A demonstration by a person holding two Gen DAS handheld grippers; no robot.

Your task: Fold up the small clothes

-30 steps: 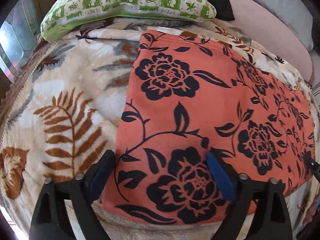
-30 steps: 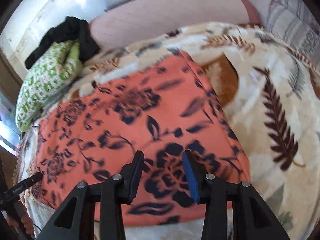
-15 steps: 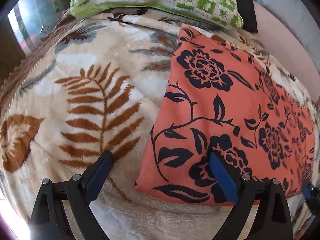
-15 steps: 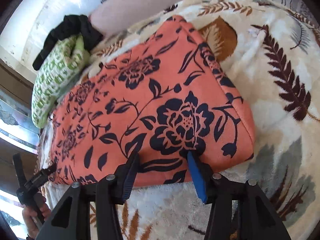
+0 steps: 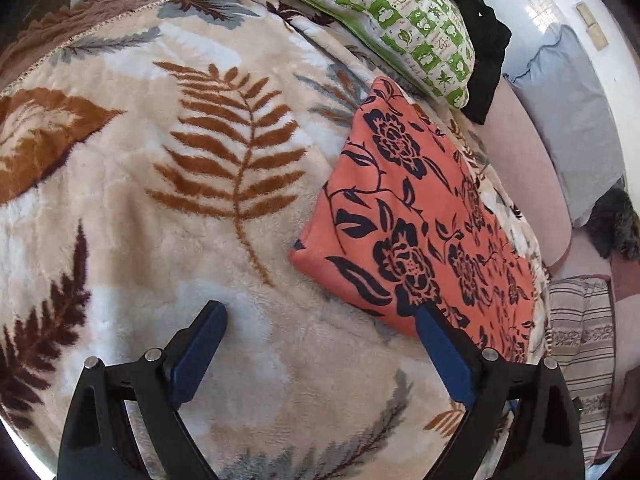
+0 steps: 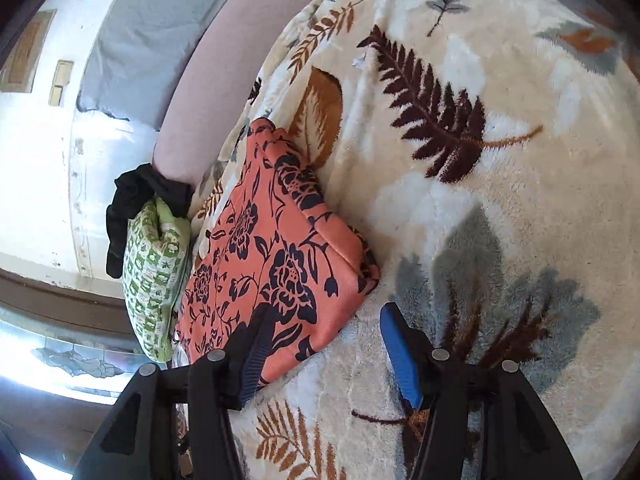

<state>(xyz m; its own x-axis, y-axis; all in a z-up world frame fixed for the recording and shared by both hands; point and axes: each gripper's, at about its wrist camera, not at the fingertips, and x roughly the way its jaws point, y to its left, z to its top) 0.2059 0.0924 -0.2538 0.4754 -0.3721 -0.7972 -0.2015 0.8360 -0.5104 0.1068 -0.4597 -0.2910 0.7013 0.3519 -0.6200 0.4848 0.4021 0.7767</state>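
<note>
Right now my left gripper point(image 5: 320, 312) points down at the plush cream blanket with brown and grey fern leaves point(image 5: 168, 184), its jaws spread wide with nothing between them but bare blanket. Off to its right lies the folded orange cloth with a dark navy flower print point(image 5: 416, 216), a flat, neat rectangle resting on the blanket; my right-hand blue pad point(image 5: 444, 356) overlaps the cloth's near edge in the view, though I cannot tell whether it touches.

From my right gripper point(image 6: 324, 312) the same orange cloth point(image 6: 280, 256) sits to the left, its near corner just under the left finger point(image 6: 256, 344), which crosses in front of it. The jaws there are opening and hold nothing; the gap between them shows only blanket point(image 6: 480, 160).

Beyond the cloth, at the head of the bed, a green-and-white checked pillow point(image 5: 400, 16) leans with a crumpled black garment point(image 5: 484, 48) just behind it. A pale pink cushion or bed edge point(image 5: 524, 176) runs along the far side of the cloth, with a grey-blue pillow point(image 5: 572, 120) against the white wall point(image 6: 36, 168). A striped beige fabric point(image 5: 580, 320) shows at the right edge of my left view.
</note>
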